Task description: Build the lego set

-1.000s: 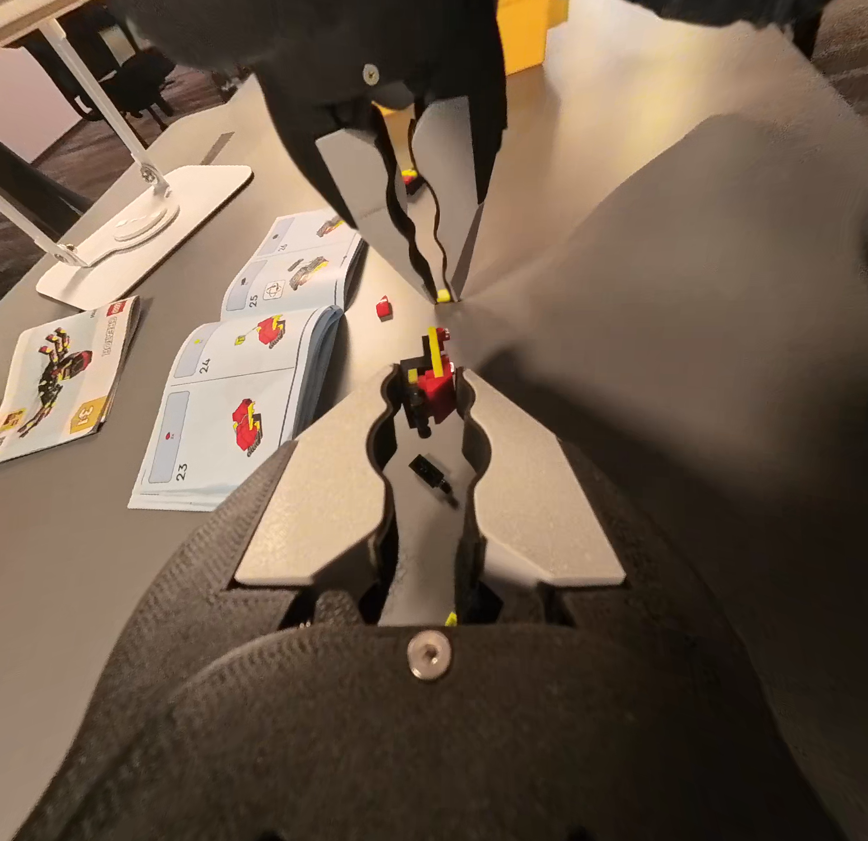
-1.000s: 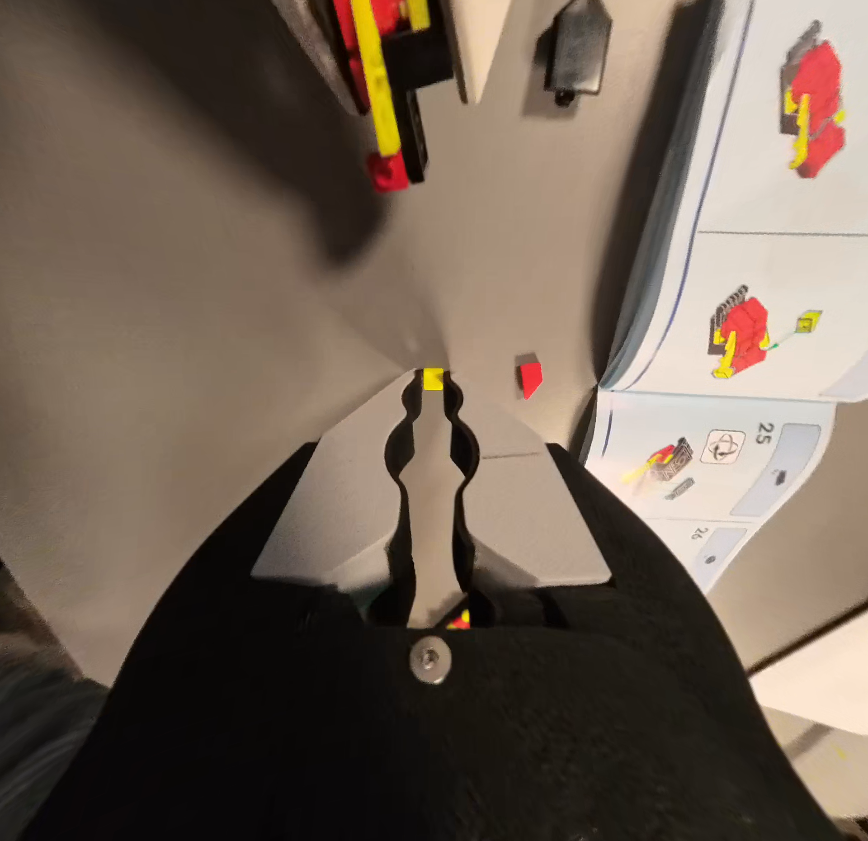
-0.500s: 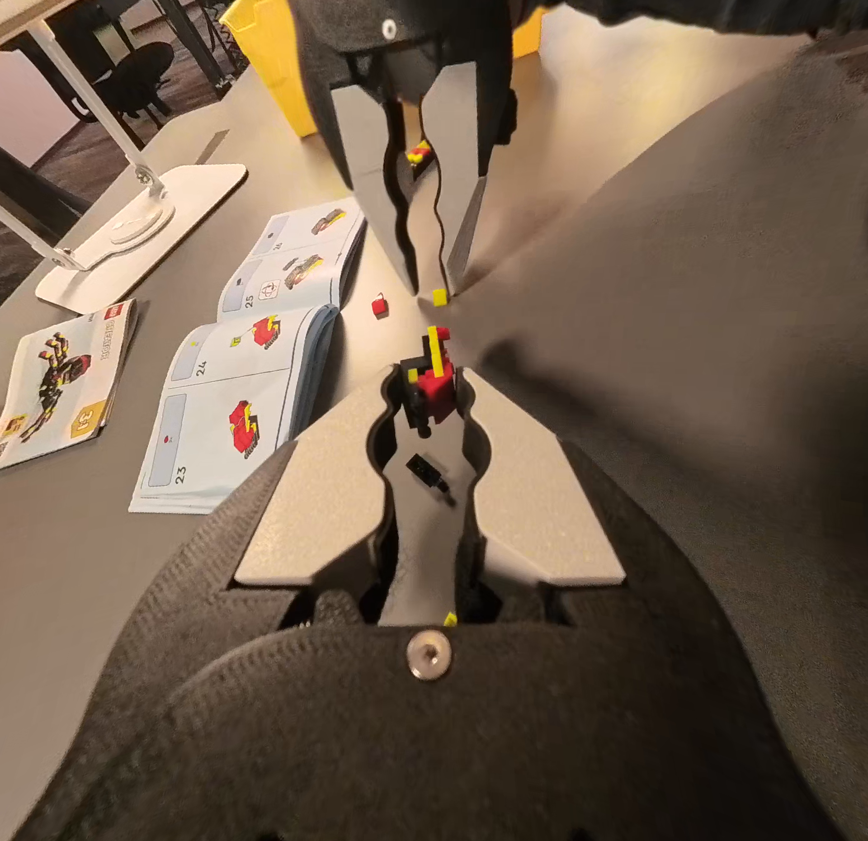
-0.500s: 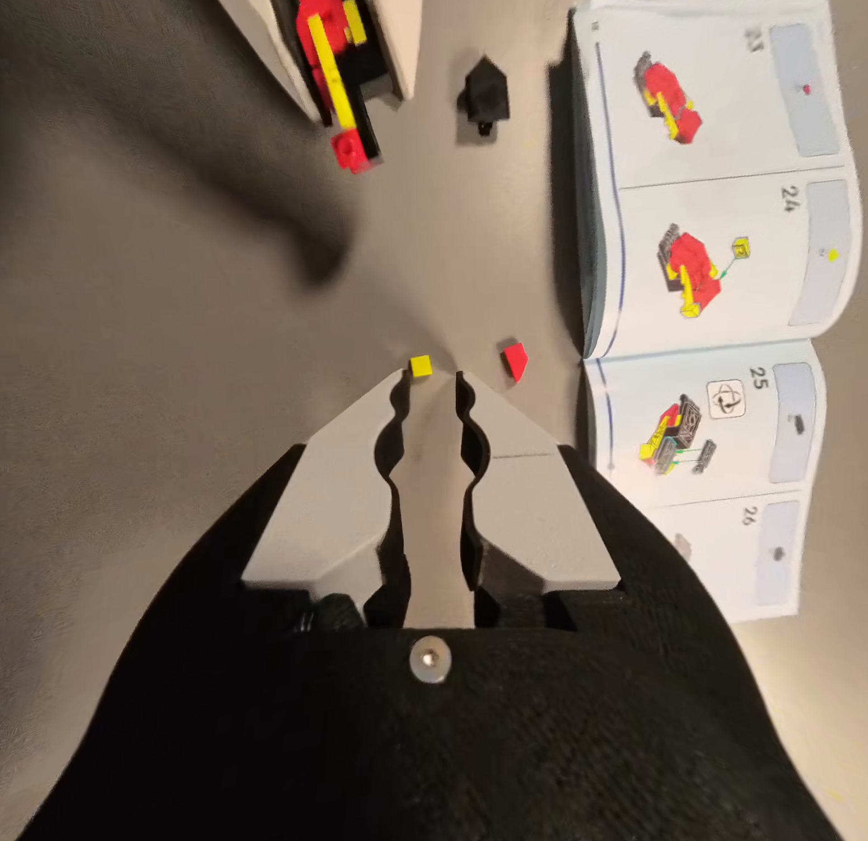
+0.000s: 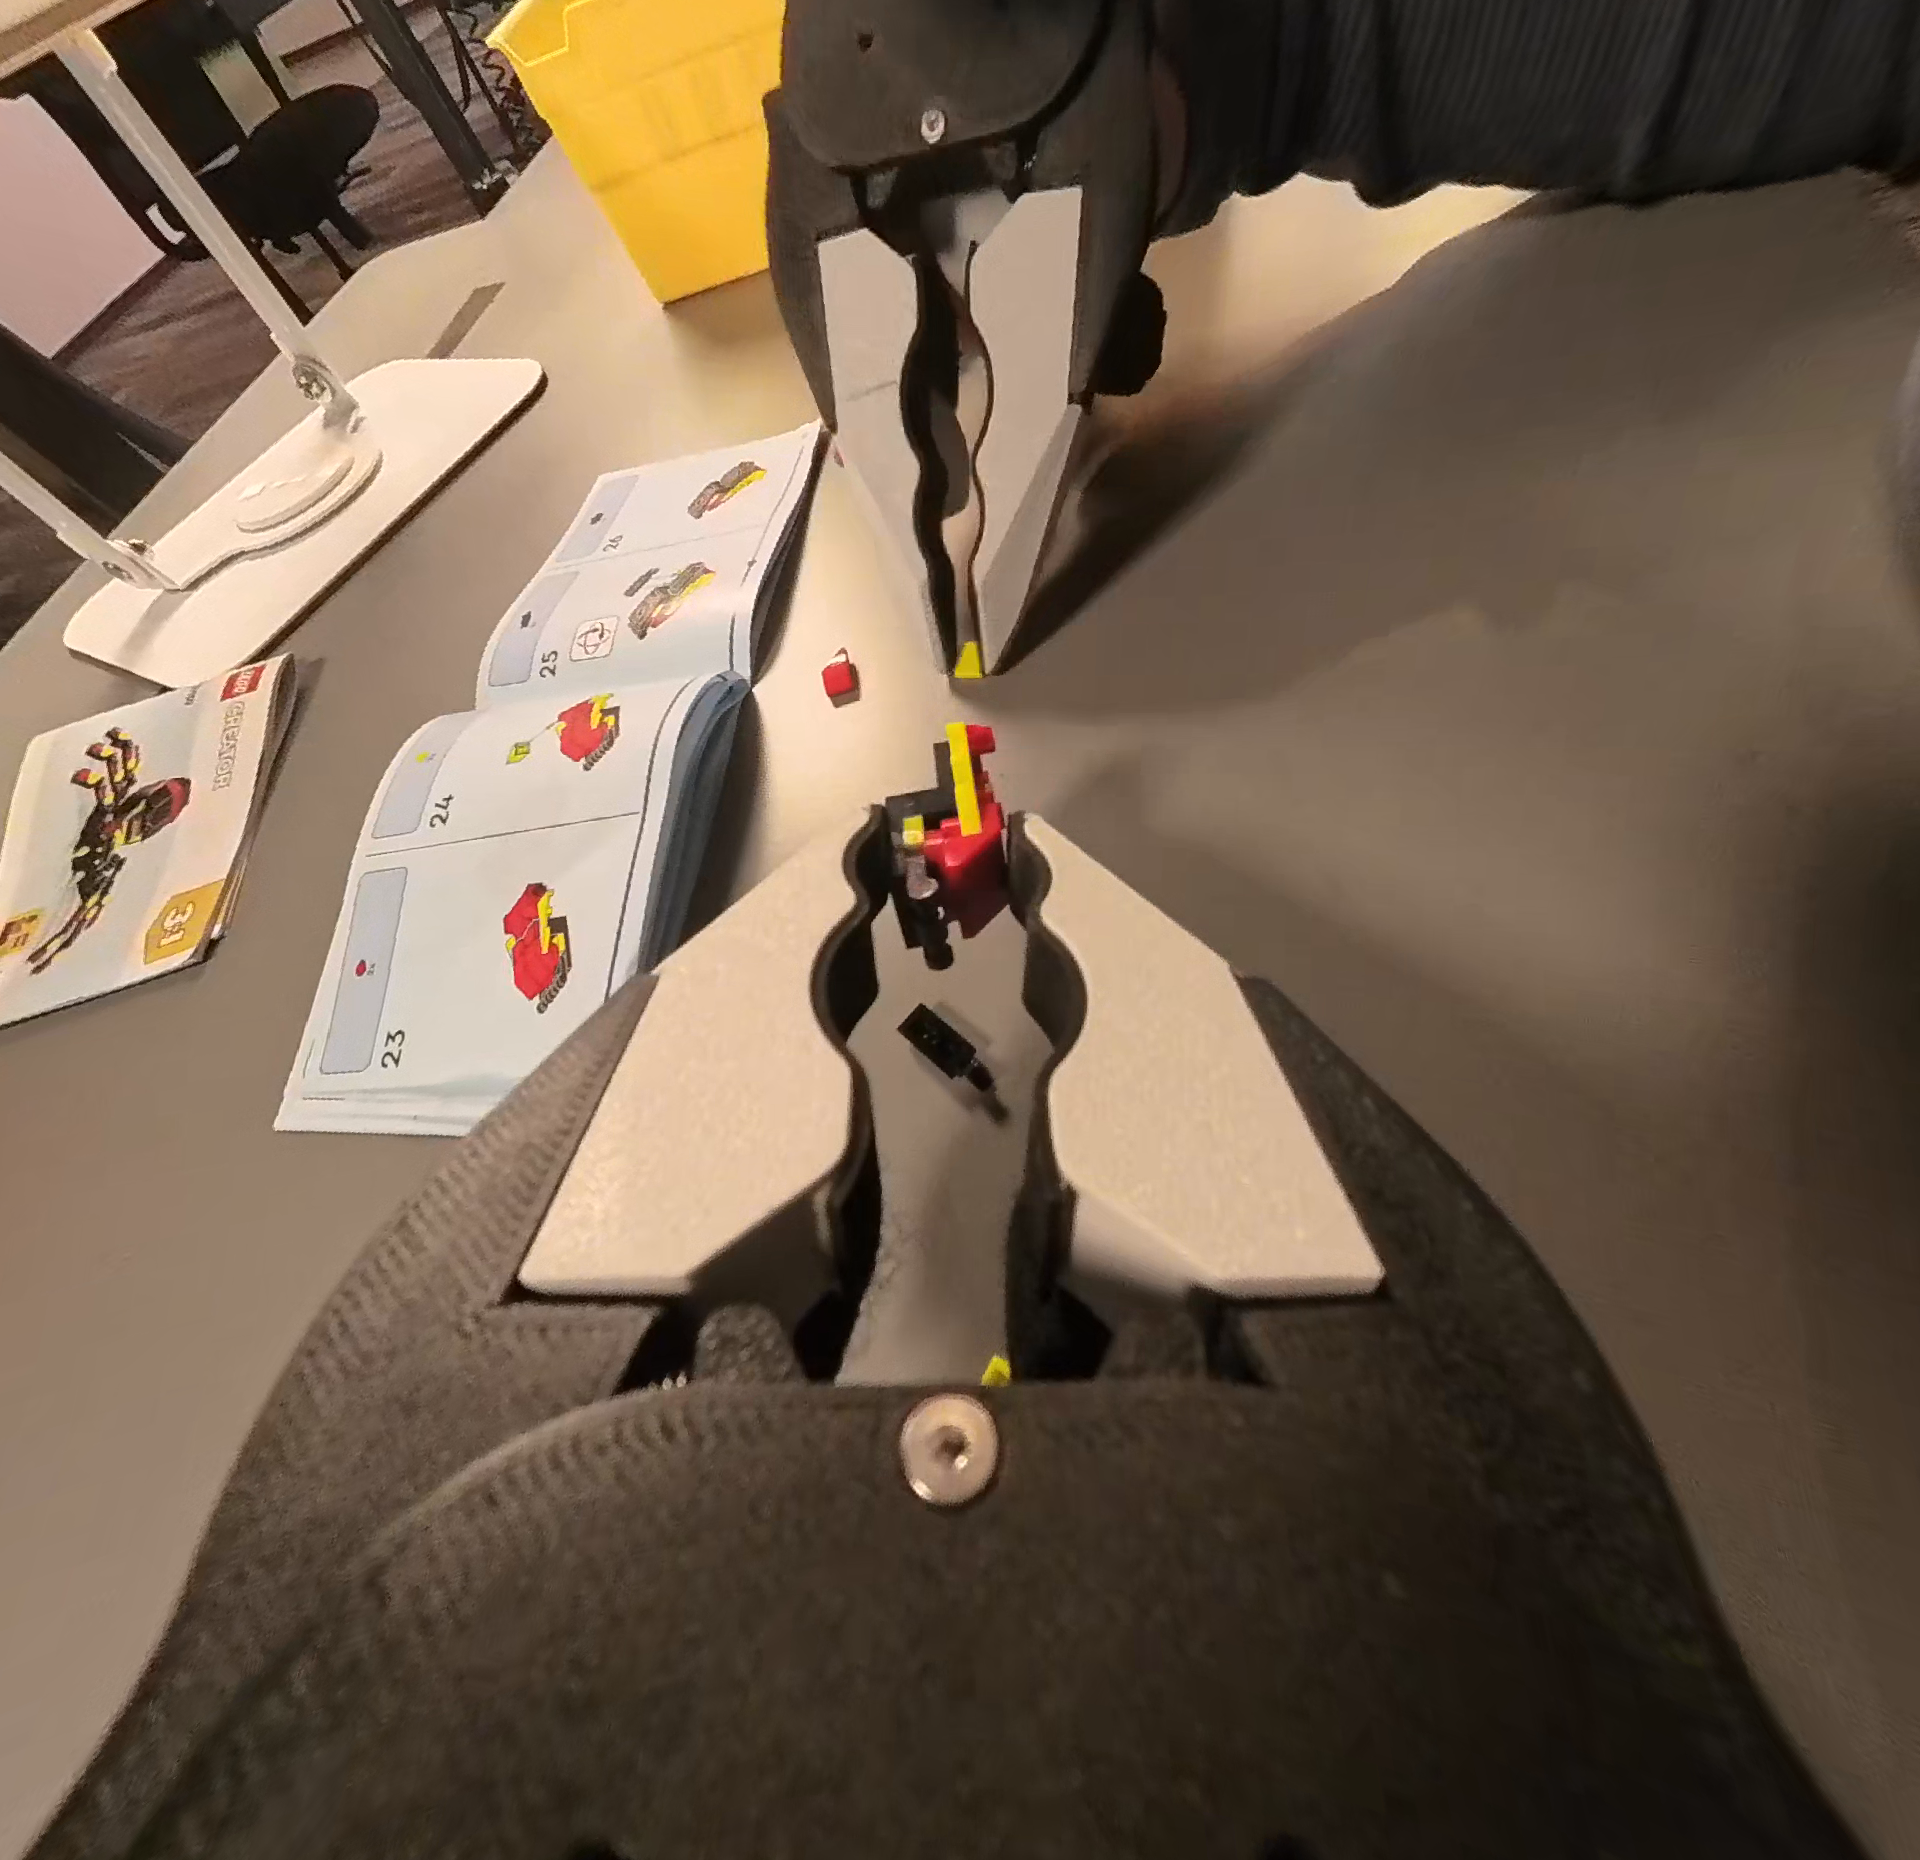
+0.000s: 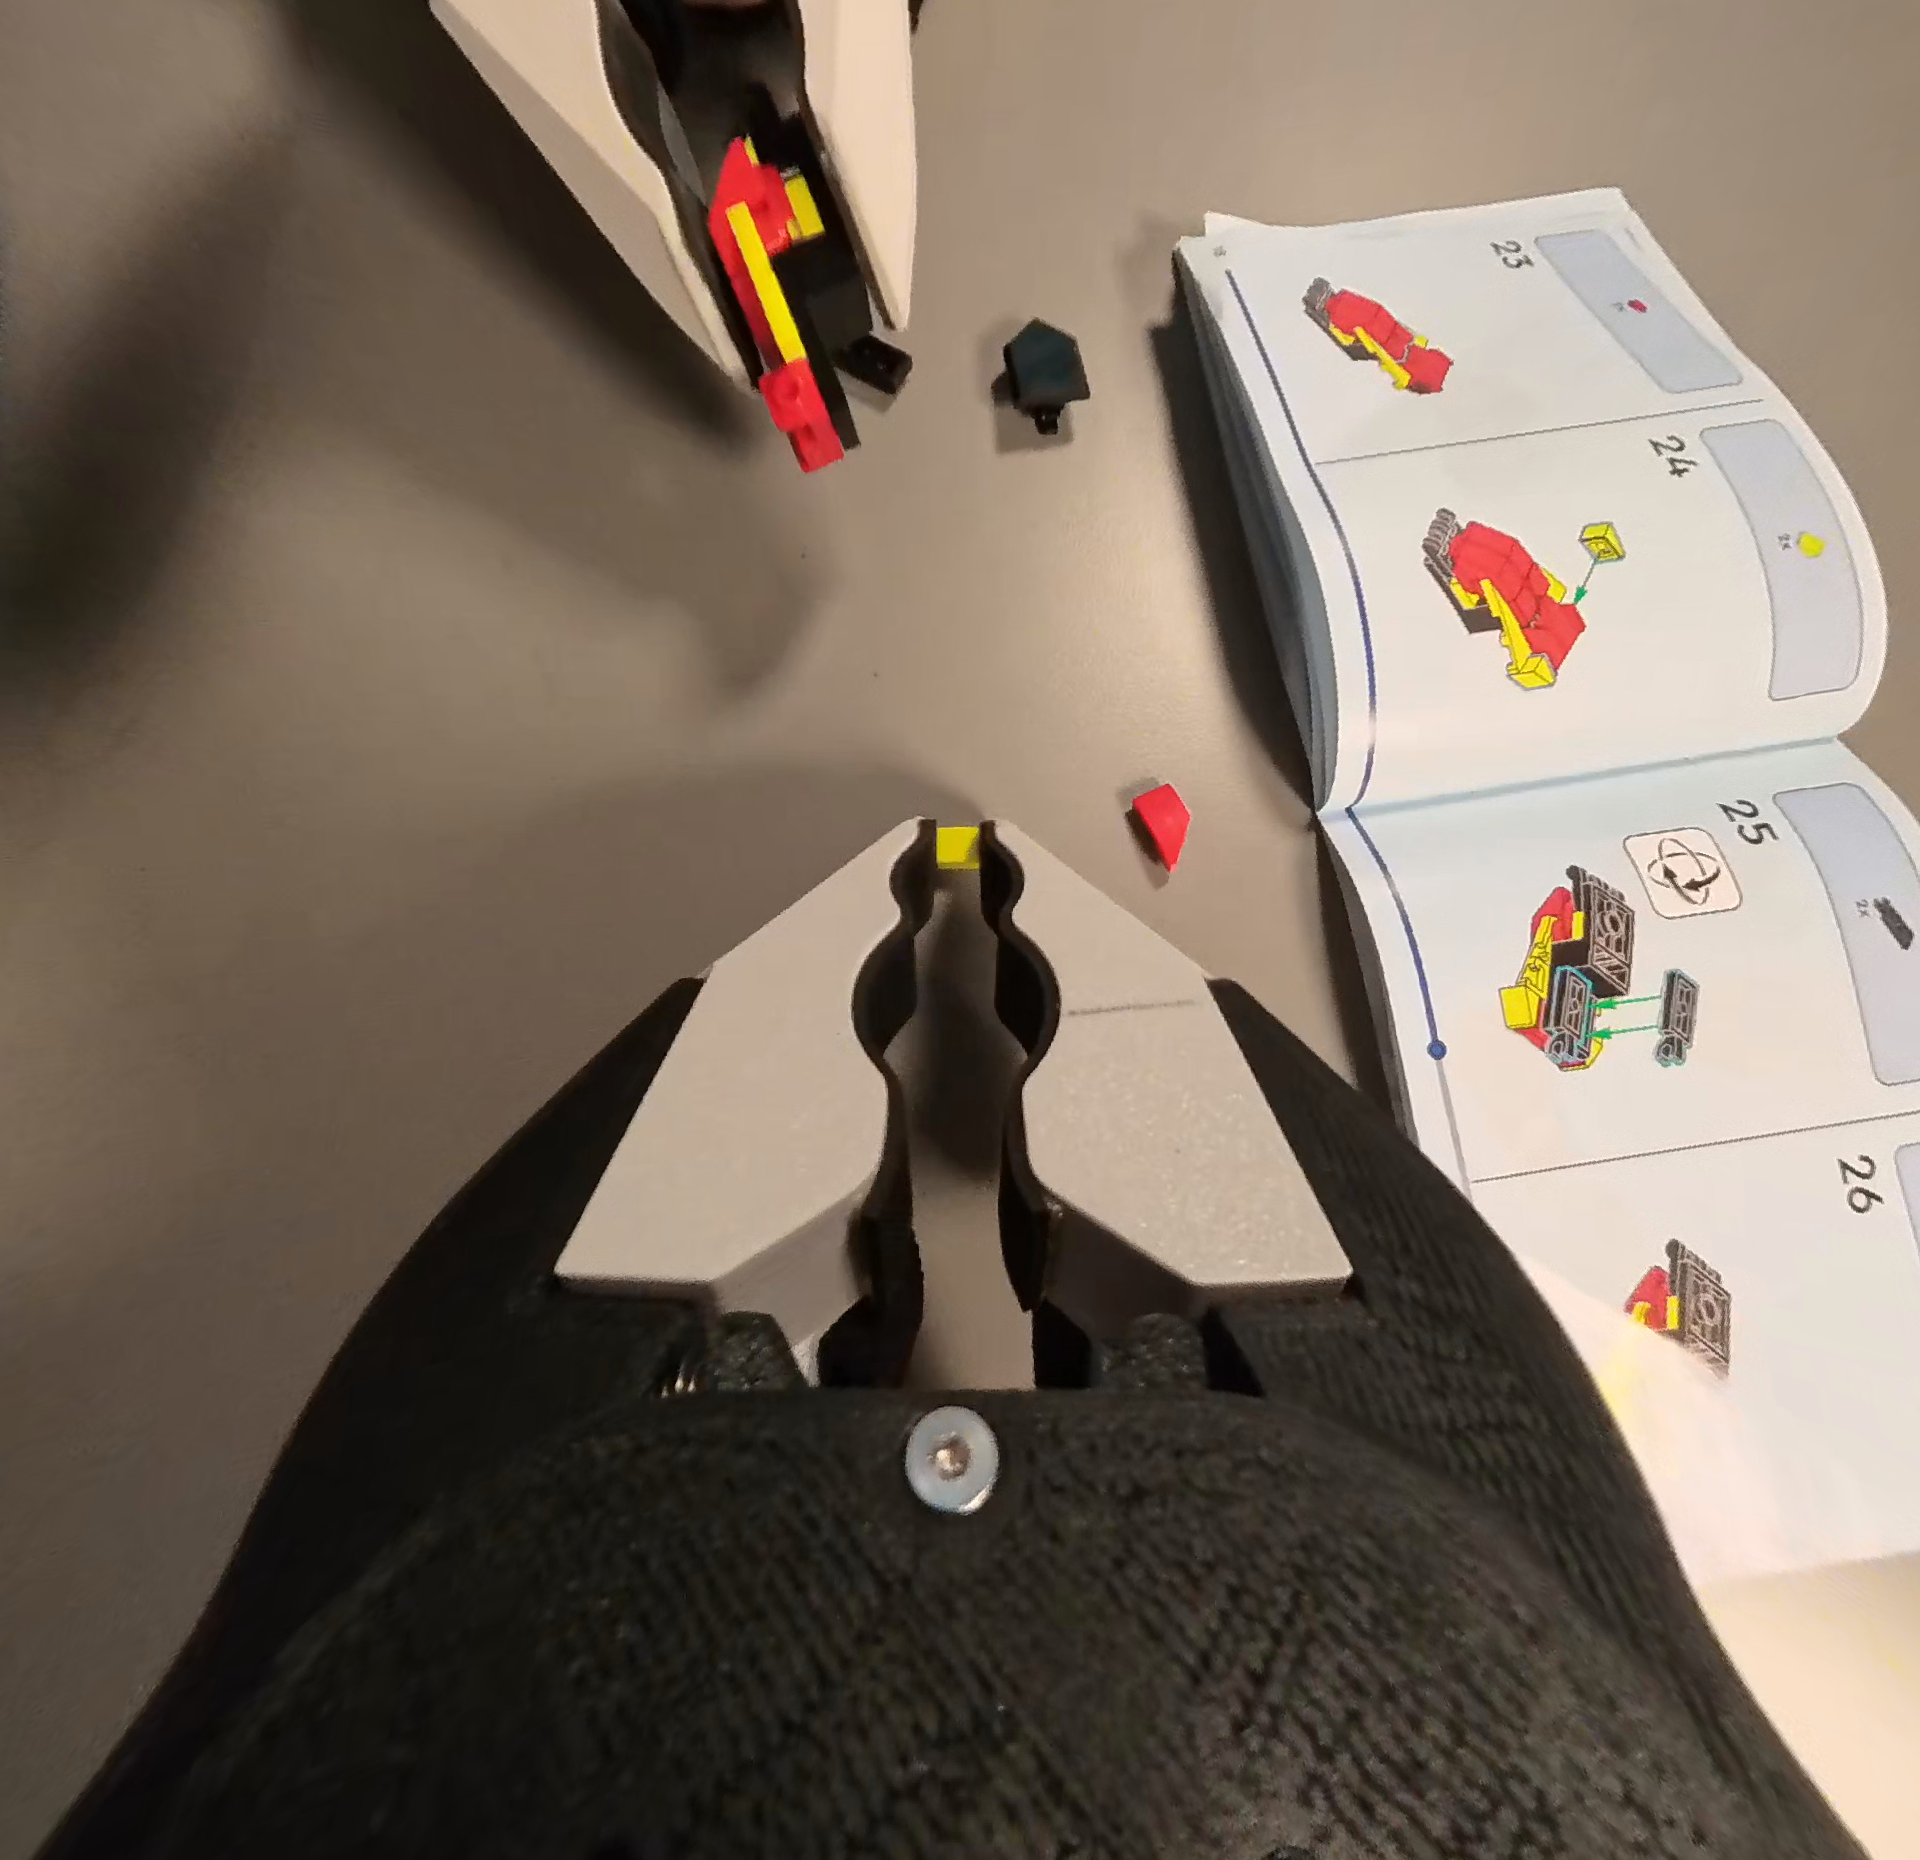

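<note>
two grippers are each closed on lego here. the right gripper (image 6: 958, 842) pinches a tiny yellow piece (image 6: 957, 845) at the very tips of its fingers (image 6: 831, 937), which stand narrow with only the piece between them; in the left wrist view the same piece (image 5: 968, 659) sits at the tip ends, low over the table (image 5: 1455, 771). the left gripper (image 5: 948, 854) holds the red, yellow and black model (image 5: 956, 844) between its tips, with a yellow strip and a red end poking out past them.

my guess is the yellow piece weighs almost nothing, is hard and smooth, and could pop out or twist if squeezed off-centre, so flat opposite sides are the place to grip. the model looks stiff but likely to come apart under side force; its solid red body seems the safest hold.

a small red piece (image 6: 1162, 821) lies just right of the right fingertips, untouched. a black piece (image 6: 1044, 368) lies beside the left tips, near the open booklet (image 6: 1558, 615).
</note>
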The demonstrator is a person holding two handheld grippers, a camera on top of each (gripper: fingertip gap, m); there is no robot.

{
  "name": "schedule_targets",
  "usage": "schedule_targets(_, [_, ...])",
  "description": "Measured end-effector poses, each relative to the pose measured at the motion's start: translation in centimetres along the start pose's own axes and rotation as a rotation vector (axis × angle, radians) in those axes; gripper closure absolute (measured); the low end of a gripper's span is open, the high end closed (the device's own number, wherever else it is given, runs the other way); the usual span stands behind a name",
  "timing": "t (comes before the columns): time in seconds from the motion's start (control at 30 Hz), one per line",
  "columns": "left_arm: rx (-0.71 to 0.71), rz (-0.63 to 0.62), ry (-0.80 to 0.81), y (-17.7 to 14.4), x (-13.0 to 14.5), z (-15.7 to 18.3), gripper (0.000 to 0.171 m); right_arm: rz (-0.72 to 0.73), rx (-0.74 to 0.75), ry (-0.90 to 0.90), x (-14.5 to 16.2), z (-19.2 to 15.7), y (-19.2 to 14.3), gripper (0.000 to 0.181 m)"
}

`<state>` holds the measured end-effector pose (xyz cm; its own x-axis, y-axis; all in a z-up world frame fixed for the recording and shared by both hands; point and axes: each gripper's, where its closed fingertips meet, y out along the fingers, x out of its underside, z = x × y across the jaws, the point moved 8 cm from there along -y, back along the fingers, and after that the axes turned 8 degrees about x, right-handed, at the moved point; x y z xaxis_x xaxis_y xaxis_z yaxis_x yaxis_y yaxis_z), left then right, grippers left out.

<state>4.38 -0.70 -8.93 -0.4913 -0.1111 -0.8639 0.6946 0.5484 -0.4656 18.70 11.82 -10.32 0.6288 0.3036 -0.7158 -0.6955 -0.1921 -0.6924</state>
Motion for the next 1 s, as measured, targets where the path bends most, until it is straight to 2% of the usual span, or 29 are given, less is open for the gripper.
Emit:
schedule_targets(0.37, [0.002, -0.001, 0.0, 0.0, 0.0, 0.0, 0.15, 0.039, -0.003, 0.01, 0.5, 0.0, -0.2, 0.166])
schedule_targets(0.67, [0.001, -0.001, 0.0, 0.0, 0.0, 0.0, 0.15, 0.042, 0.001, 0.033, 0.4, 0.1, -0.1, 0.175])
schedule_targets(0.87, [0.013, 0.005, -0.018, 0.0, 0.0, -0.2, 0.15, 0.218, -0.014, -0.005, -2.9, -1.1, -0.6, 0.176])
schedule_targets(1.0, [0.02, 0.029, -0.039, -0.2, -0.1, -0.4, 0.151, 0.284, -0.053, -0.038, -5.1, -1.8, -0.9, 0.176])
